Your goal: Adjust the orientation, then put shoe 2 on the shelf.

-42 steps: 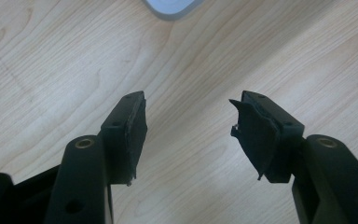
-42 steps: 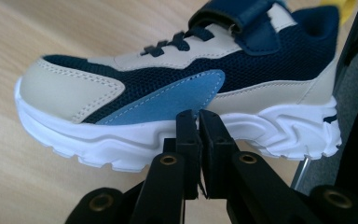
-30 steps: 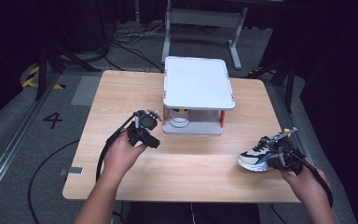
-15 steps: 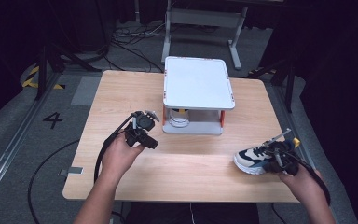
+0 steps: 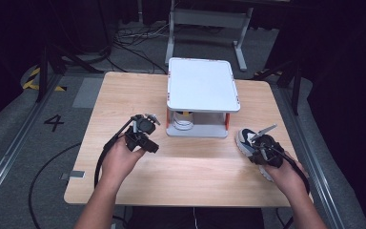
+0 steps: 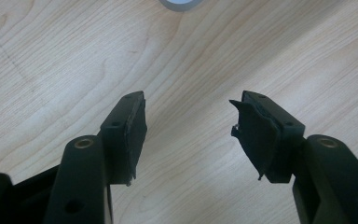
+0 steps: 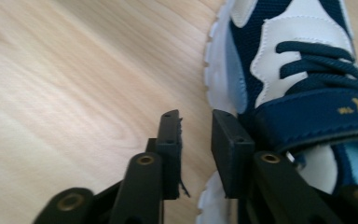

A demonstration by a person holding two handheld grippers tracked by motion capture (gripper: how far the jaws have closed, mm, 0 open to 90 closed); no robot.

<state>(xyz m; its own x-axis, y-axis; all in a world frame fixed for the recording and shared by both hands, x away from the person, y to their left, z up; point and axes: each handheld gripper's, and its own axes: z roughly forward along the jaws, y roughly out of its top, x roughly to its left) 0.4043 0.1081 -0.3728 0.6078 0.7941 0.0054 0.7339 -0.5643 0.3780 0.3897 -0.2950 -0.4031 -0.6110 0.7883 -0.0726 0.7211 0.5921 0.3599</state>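
A dark room surrounds your bench (image 5: 124, 95), a pale wood top with fine straight grain and rounded corners, standing on a grey floor marked with a "4". At the middle of the far half stands one small two-tier stand (image 5: 202, 83): a flat white rectangular top tray with rounded corners, carried on short orange posts over a lower white tray. One small round pale container (image 5: 183, 125) sits on that lower tier.

You have one shoe on the bench, a sneaker (image 7: 298, 79) lying near the right edge. Its upper is navy mesh with white stitched leather-like panels, flat navy laces, a navy strap with gold lettering, a light blue lining and a white ridged sole.

You hold two tools, one in each hand. Your right hand-held gripper (image 7: 196, 140) sits at the sneaker's side, its matte black blocky jaws just having been opening; a narrow gap shows between them with nothing in it, and one jaw lies against the sole edge and strap. Your left hand-held gripper (image 6: 189, 128) hovers over bare wood to the stand's left, well apart from the shoe, jaws spread wide and empty, their black rubbery pads frayed at the edges.
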